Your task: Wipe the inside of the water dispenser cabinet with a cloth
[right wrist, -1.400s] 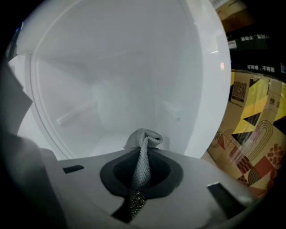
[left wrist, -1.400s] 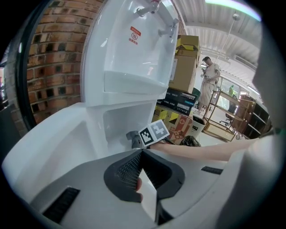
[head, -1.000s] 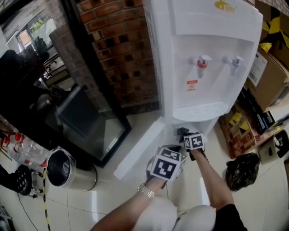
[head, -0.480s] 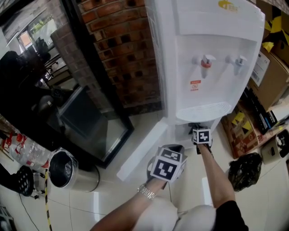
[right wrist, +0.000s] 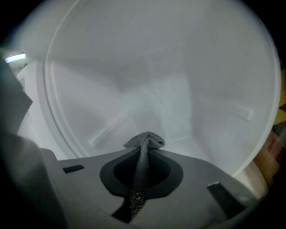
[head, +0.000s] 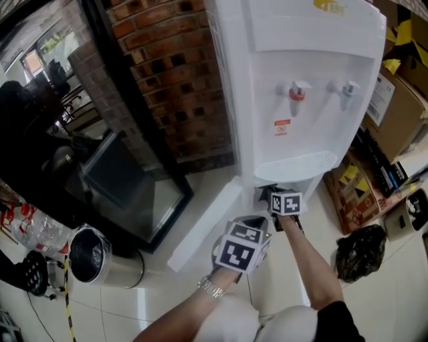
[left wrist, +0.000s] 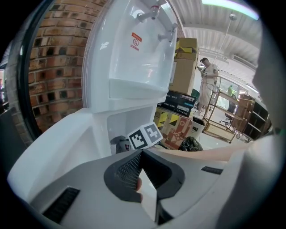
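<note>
A warehouse-like workspace: stacked cardboard boxes [head: 401, 110] beside a white water dispenser [head: 314, 67], a brick wall [head: 174, 73], metal racks [left wrist: 223, 112] under a ribbed ceiling [left wrist: 210, 20] with strip lights [left wrist: 228, 3], glossy tiled floor [head: 154, 294]

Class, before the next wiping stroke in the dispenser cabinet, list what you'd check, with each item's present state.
1. The cloth is clamped in the right gripper: ok.
2. The right gripper is inside the cabinet: ok, white interior fills its view.
3. The cabinet door is swung open: ok.
4. The left gripper is outside the cabinet, shut, empty: ok.
5. The cloth touches the cabinet's inside: cannot tell.
</note>
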